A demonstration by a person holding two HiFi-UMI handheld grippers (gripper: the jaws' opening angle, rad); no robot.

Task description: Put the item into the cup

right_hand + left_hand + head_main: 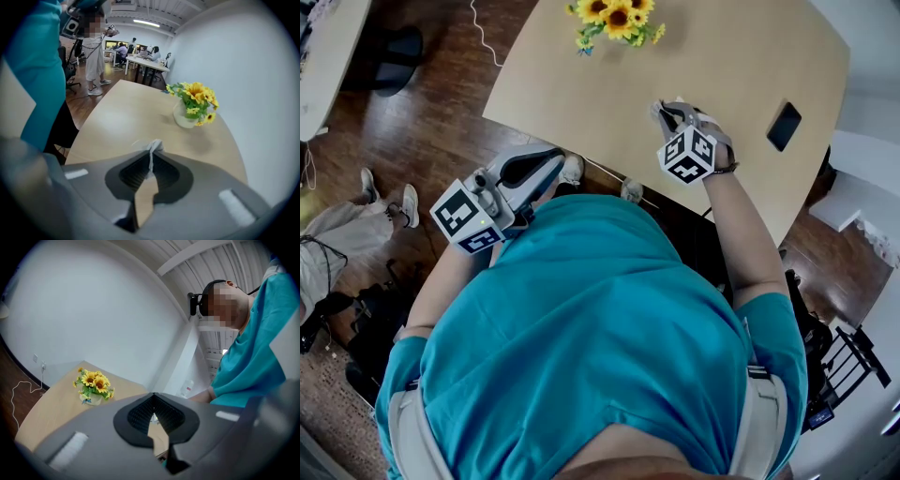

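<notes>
My right gripper (pixel 153 145) is shut on a thin white crumpled item (pixel 154 143) that sticks out past the jaw tips, a little above the wooden table (pixel 122 117). In the head view the right gripper (pixel 662 112) hangs over the table's near part. My left gripper (pixel 153 394) has its jaws together with nothing between them. It is held off the table's left edge, seen in the head view as the left gripper (pixel 555 159) over the floor. A small white pot of sunflowers (pixel 192 107) stands at the far end of the table. No other cup shows.
A black phone-like slab (pixel 784 126) lies on the table (pixel 722 56) to the right of my right gripper. The sunflower pot (pixel 617 21) sits at the far edge. Other people, desks and chairs (pixel 140 58) fill the room beyond. A person's legs (pixel 337 234) are at the left.
</notes>
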